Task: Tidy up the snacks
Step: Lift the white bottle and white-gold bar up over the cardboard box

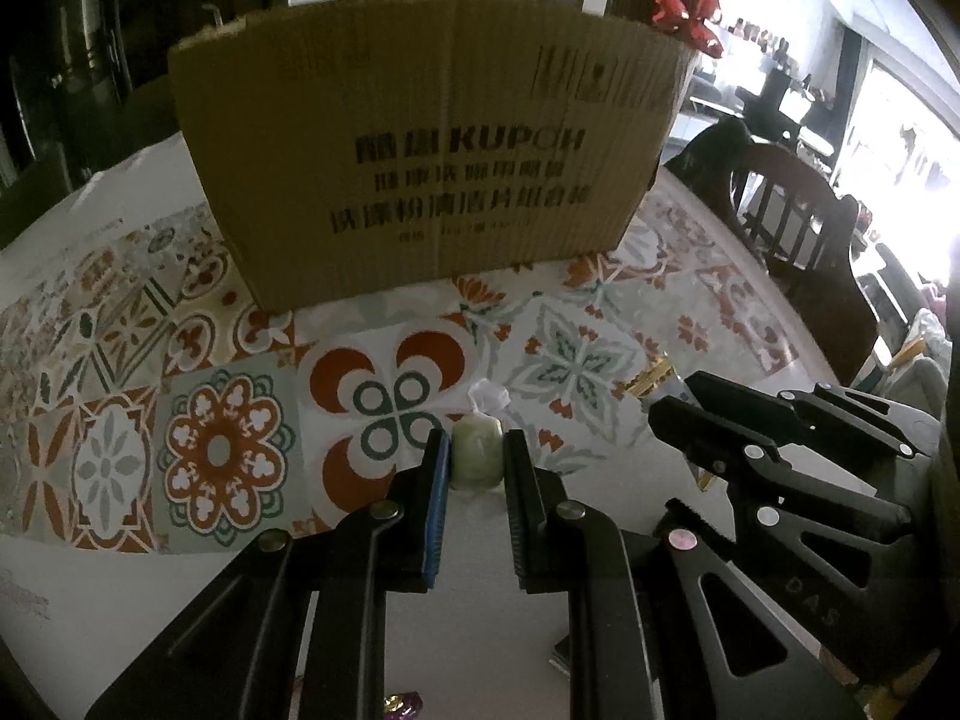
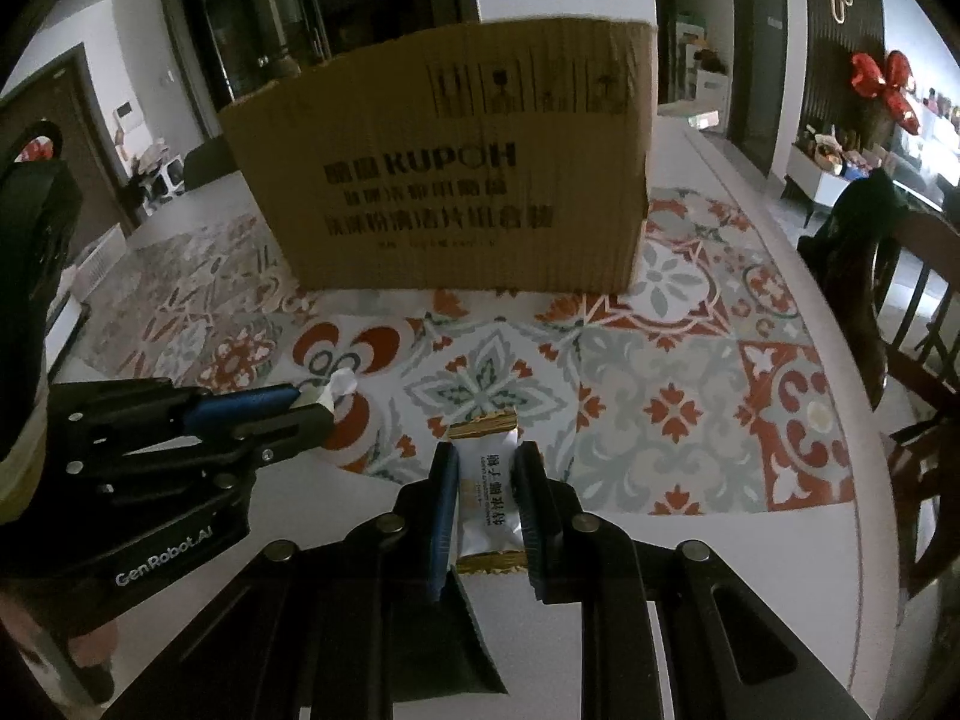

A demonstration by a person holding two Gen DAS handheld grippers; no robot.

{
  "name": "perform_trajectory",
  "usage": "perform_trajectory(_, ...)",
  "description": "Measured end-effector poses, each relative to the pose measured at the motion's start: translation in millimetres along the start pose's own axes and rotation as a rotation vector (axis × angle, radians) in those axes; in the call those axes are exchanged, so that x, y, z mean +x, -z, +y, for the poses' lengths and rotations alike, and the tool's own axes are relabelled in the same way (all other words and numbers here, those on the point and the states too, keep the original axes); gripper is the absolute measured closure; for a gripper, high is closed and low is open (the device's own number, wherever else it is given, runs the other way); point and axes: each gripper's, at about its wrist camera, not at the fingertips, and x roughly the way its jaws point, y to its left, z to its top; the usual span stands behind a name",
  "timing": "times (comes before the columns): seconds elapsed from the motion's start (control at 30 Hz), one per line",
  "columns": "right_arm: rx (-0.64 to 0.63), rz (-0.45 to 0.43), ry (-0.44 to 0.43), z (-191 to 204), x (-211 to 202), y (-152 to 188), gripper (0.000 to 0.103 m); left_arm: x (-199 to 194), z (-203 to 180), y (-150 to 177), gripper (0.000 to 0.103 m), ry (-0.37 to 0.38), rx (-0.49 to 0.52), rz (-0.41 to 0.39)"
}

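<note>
A brown cardboard box [image 1: 420,144] printed "KUPOH" stands on the patterned table mat, ahead of both grippers; it also shows in the right wrist view [image 2: 456,168]. My left gripper [image 1: 476,450] is shut on a pale green wrapped candy [image 1: 476,459] with a white twisted end, held just above the table. In the right wrist view the left gripper [image 2: 318,405] is at the left with that candy [image 2: 336,390] at its tips. My right gripper [image 2: 485,468] is shut on a white candy packet [image 2: 487,492] with gold ends. The right gripper [image 1: 678,402] shows at the right of the left wrist view.
A tile-patterned mat [image 1: 228,360] covers the white table [image 2: 750,540]. A purple wrapped sweet [image 1: 405,708] lies at the bottom edge near the left gripper. A dark wooden chair [image 1: 798,228] stands at the table's right side. A red bow [image 1: 690,18] hangs behind the box.
</note>
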Motion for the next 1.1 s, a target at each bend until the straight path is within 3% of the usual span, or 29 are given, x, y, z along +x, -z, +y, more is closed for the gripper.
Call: perform_trajectory(1.1,-0.030,-0.310,-0.004,25.0,-89.0,-64.3,0.082,-114.2,6.4,-53.4,0.084,-0.007,0.044,-0.344)
